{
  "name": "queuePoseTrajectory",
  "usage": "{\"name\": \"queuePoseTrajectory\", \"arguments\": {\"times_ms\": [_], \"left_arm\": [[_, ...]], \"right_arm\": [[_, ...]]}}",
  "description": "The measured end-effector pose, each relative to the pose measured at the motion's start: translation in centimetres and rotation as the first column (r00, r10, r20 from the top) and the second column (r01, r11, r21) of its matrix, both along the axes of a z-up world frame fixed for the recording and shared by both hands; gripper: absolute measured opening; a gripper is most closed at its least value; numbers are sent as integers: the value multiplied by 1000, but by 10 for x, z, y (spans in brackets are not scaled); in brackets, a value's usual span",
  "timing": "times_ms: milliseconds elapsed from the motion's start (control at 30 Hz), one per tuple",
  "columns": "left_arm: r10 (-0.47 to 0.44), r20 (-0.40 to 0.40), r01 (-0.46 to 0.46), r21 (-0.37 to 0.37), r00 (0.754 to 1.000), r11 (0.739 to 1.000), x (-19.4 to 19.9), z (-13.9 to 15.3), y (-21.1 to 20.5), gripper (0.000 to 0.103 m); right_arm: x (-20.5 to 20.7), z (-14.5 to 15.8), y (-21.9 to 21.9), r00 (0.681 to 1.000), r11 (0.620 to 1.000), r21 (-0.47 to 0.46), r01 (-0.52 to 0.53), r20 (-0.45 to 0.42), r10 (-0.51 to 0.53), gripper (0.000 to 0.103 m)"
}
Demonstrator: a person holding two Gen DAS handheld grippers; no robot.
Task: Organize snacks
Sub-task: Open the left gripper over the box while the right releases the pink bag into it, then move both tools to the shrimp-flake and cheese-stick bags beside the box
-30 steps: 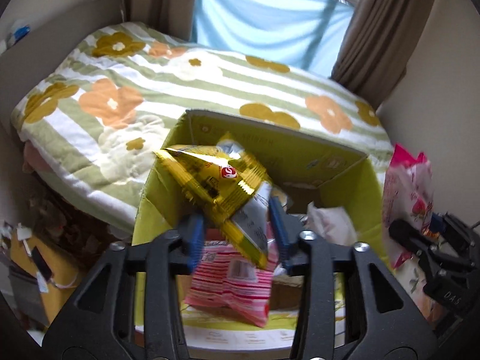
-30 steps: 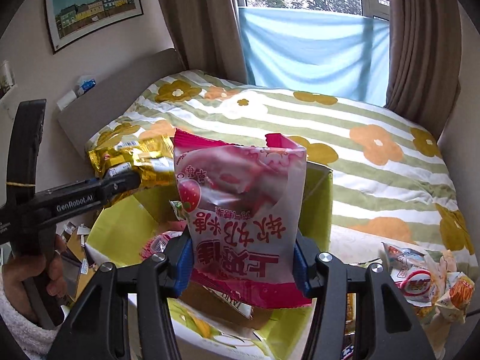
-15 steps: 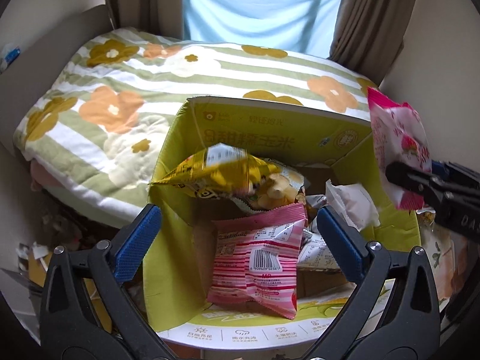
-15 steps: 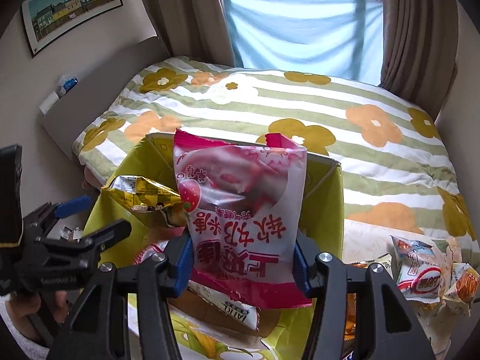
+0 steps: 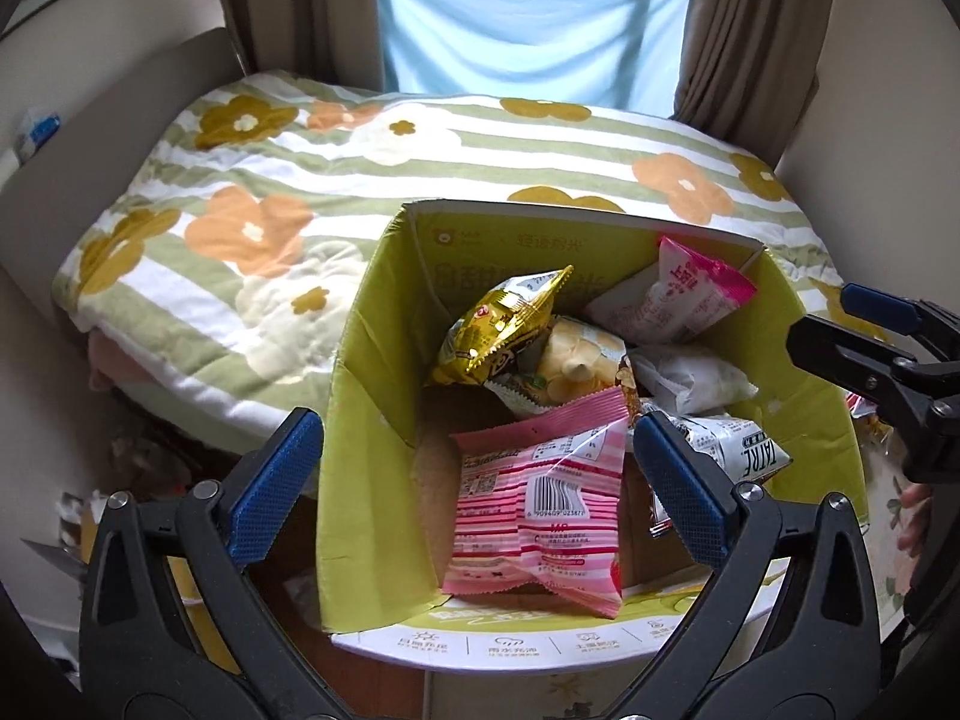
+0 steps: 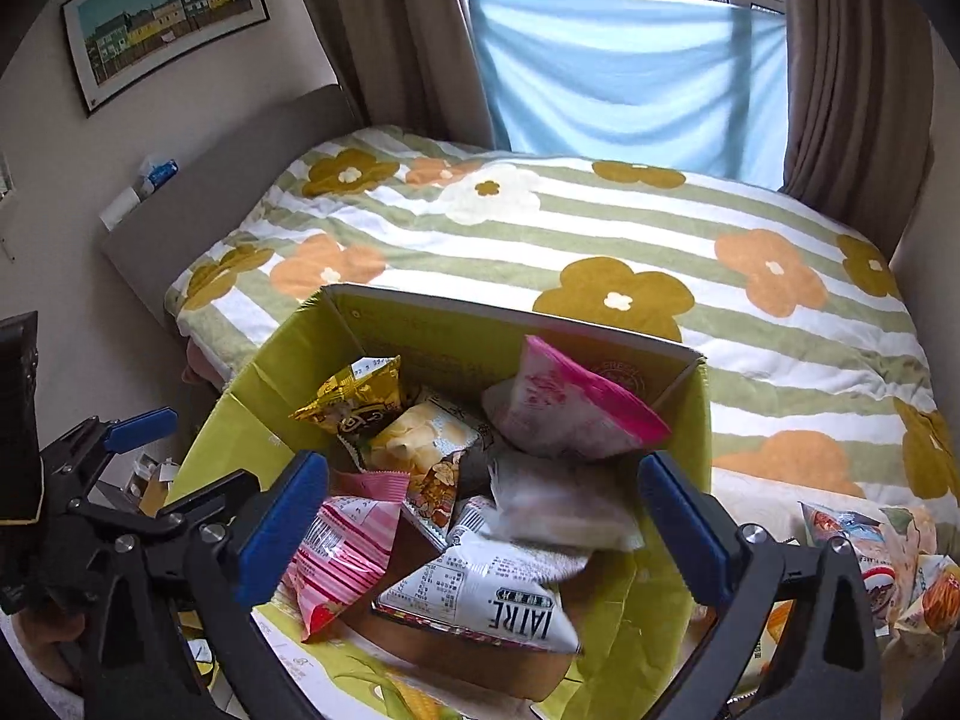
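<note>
Holding snack packets (image 5: 536, 498): yellow-green carton (image 5: 372, 396).

Black tool (image 5: 474, 480) arms, blue textured pads (image 5: 273, 483), silver screws

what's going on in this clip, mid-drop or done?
A person with two handheld grippers is packing snacks into the yellow-green cardboard box by the bed. Both the left gripper and right gripper are open and empty above it. The gold foil snack bag and the pink-and-white strawberry bag lie inside atop other packets. More wrapped snacks wait outside, to the box's right.
</note>
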State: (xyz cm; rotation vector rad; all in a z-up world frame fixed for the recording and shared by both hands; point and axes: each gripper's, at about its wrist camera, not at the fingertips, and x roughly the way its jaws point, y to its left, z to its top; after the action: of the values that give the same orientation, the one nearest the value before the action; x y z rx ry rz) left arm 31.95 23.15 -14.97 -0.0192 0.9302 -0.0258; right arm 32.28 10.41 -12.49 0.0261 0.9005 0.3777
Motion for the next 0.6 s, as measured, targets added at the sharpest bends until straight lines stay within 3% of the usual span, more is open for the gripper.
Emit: {"name": "queuePoseTrajectory", "arguments": {"times_ms": [367, 600], "left_arm": [[-47, 35, 47, -4, 998, 999, -21, 21, -11, 102], [-78, 57, 80, -28, 995, 996, -32, 32, -33, 102]], "right_arm": [[-31, 15, -13, 999, 999, 1, 46, -3, -46, 103], [-58, 29, -44, 992, 992, -10, 123, 10, -123, 103]]}}
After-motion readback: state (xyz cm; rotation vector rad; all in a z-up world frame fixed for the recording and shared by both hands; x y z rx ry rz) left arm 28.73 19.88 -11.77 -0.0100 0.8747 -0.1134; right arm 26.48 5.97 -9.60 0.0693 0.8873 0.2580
